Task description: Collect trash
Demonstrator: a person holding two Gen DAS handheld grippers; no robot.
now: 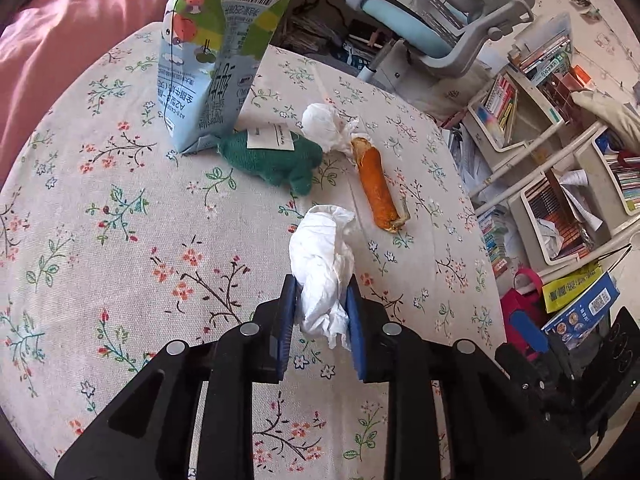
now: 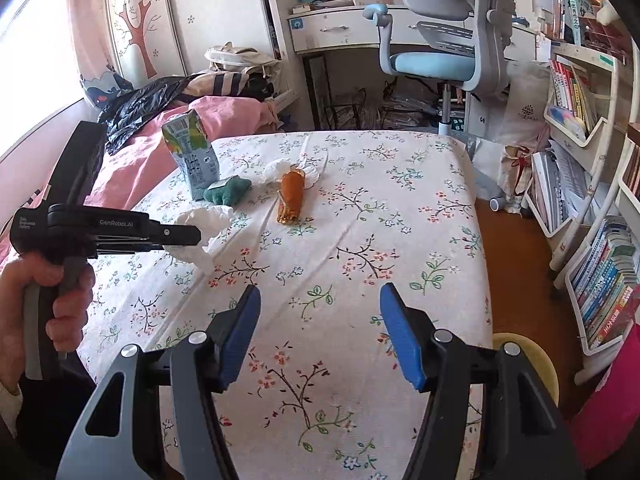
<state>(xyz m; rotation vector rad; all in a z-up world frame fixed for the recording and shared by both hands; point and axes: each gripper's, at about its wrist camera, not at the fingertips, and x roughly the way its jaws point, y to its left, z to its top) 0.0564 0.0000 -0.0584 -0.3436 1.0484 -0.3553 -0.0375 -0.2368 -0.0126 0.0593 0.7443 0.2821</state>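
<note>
My left gripper (image 1: 322, 292) is shut on a crumpled white tissue (image 1: 322, 264) and holds it above the floral tablecloth (image 1: 140, 260). In the right wrist view the left gripper (image 2: 192, 240) shows at the left with the tissue (image 2: 204, 228) in it. Farther off lie a second white tissue (image 1: 324, 124), an orange wrapper roll (image 1: 378, 188) and a blue-green milk carton (image 1: 216, 56), standing upright. My right gripper (image 2: 320, 304) is open and empty above the near part of the table.
A green knitted toy (image 1: 276, 158) lies beside the carton. A pink blanket (image 1: 68, 44) is left of the table. A grey-blue desk chair (image 2: 440, 40) stands behind, bookshelves (image 2: 580, 120) at the right, and a yellow stool (image 2: 532, 360) by the table's near right corner.
</note>
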